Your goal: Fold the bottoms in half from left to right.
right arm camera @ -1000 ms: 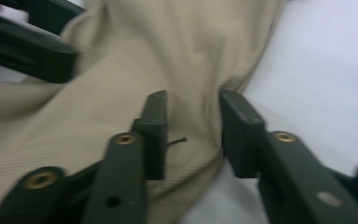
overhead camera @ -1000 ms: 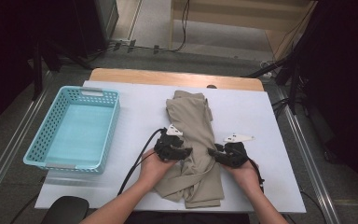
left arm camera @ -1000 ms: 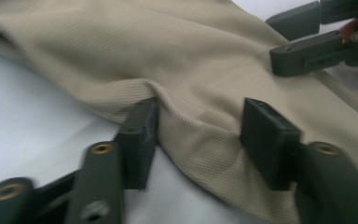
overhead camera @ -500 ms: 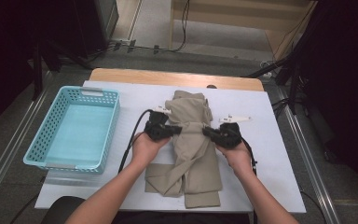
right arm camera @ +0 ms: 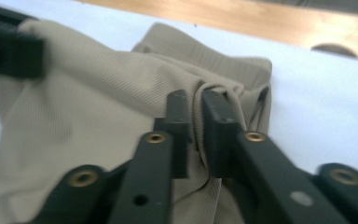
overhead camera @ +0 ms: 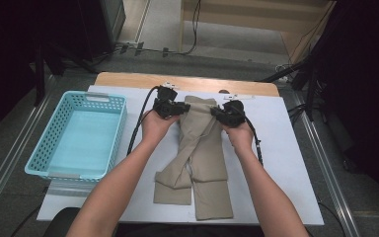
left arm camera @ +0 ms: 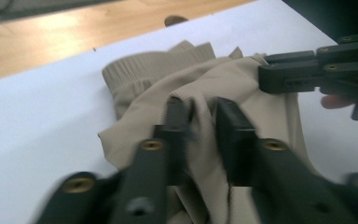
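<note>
Beige trousers lie lengthwise on the white bench, waistband toward the far edge, legs toward the person. The two leg ends rest flat near the near edge; the left leg crosses partly over the right one at mid-length.

Left gripper sits at the waistband's left corner, right gripper at its right corner, both near the far end of the bench. Each is borne by a hand; forearms come in from the near side.

Left gripper view: the jaws stand narrow with a fold of trouser cloth between them; they have just been opening a little after closing, and the cloth is caught in the gap. The ribbed waistband lies just beyond. The other gripper shows at the right, on the same cloth.

Right gripper view: jaws narrow, a bunched ridge of cloth pinched between the pads; these too have just been opening slightly after closing. The cloth rises toward the jaws in a lifted fold.

A light-blue basket stands on the bench's left side, well apart from the trousers. Black cables trail from the grippers across the bench.
</note>
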Tool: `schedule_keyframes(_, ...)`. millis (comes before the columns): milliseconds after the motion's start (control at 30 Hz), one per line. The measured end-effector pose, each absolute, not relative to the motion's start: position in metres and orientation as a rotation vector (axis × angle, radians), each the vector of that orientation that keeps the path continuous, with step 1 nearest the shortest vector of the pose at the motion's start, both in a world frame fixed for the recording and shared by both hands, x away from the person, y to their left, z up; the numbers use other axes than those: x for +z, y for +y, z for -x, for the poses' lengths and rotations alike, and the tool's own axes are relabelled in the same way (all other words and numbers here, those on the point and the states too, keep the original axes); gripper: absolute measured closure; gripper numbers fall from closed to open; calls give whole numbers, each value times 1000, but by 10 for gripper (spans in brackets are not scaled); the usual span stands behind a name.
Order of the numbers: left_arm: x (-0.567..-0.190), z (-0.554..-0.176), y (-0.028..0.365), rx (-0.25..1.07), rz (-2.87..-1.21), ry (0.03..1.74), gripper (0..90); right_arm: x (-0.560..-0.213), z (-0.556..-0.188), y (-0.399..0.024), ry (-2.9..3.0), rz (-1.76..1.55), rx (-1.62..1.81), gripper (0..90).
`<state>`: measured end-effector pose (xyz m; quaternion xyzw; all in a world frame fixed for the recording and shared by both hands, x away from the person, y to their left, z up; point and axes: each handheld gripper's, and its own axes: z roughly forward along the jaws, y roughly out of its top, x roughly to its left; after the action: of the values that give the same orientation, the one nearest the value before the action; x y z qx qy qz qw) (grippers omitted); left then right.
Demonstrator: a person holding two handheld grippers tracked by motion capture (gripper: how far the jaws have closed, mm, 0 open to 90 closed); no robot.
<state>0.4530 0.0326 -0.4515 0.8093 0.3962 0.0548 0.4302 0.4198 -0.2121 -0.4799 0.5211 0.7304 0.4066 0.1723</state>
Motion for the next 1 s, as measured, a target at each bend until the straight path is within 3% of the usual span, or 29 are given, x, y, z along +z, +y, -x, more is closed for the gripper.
schedule_keyframes(33,-452,-453,33,137,-2019,988,601,-480,-420,-212,2073,-1479,1154,771)
schedule_keyframes(67,-453,-450,35,93,-2031,989,557,-482,-421,-214,2090,-1485,1155,614)
schedule_keyframes(267,-448,-434,50,101,-2058,934,436,-472,-407,-231,2092,-1477,1144,483)
schedule_keyframes(600,-452,-387,66,47,-2078,857,386,-473,-345,-245,2177,-1387,1186,483)
schedule_keyframes(1000,-465,-340,79,21,-2105,813,403,-486,-271,-233,2291,-1277,1207,521)
